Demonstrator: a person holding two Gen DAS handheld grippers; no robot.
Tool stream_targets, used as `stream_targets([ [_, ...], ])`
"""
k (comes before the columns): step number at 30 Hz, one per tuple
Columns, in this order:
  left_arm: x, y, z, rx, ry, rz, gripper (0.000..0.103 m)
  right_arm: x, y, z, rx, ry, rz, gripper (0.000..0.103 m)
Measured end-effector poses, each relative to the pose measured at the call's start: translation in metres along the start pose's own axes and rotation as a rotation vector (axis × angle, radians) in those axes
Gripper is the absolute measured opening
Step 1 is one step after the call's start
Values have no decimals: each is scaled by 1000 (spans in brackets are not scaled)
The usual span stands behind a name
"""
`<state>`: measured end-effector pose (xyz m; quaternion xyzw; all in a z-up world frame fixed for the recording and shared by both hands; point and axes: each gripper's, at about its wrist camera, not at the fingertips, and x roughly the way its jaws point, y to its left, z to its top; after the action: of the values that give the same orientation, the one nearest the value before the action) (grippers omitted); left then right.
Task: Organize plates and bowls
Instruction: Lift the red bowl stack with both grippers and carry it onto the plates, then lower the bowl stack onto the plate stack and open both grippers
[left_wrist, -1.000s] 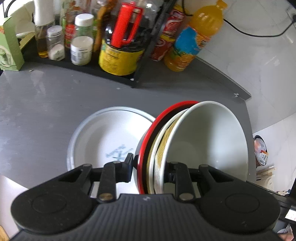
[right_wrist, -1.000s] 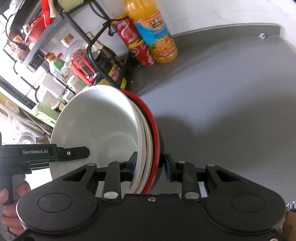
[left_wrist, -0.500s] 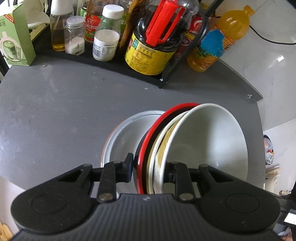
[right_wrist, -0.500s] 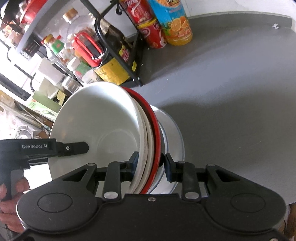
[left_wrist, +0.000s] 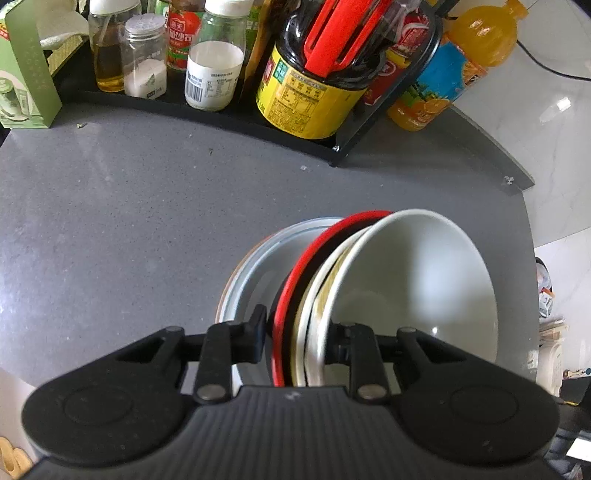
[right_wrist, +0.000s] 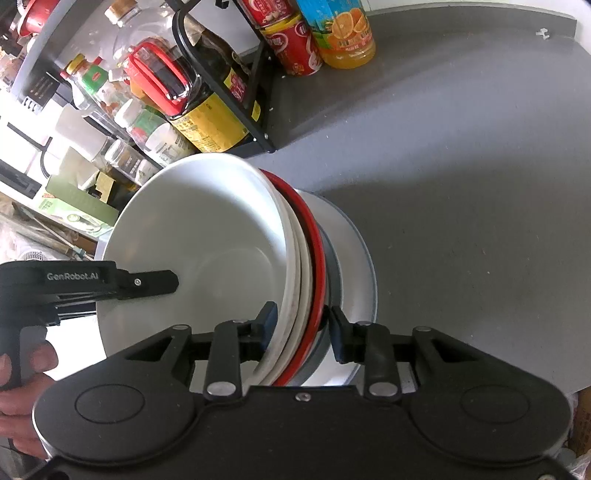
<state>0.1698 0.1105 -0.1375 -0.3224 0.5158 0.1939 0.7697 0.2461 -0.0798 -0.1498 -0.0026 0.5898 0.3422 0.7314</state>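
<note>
The grey counter (left_wrist: 110, 229) carries a condiment rack (left_wrist: 221, 110) at the back and one white plate (right_wrist: 354, 258) near the front edge. Directly above that plate hangs a nested stack of bowls (left_wrist: 406, 288), red-rimmed one outermost, white one innermost, tilted on edge. Left tongs (left_wrist: 295, 332) and right tongs (right_wrist: 299, 325) each clamp the stack's rim from opposite sides. Judgement: gathering appears complete; the stack is not yet seated on the plate. Remaining: lower it level, then release both tongs. Contact with the plate cannot be confirmed.
</note>
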Motion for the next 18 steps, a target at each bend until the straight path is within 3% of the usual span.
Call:
stream_targets([
  [5,3,0,0,29,0,1,26,1,5,-1,-15,-6,-13,36],
  [8,-1,0,1,64,-27,32,33,-1,2,-3,-2,-22,-20,40],
  [14,-18,-4,4,155,-79,61,64,-18,7,-10,-1,-97,-57,66],
  [16,-25,-7,4,199,-101,68,76,-25,10,-12,3,-139,-80,69],
  [18,-31,-8,4,229,-114,61,80,-33,12,-15,8,-172,-97,72],
])
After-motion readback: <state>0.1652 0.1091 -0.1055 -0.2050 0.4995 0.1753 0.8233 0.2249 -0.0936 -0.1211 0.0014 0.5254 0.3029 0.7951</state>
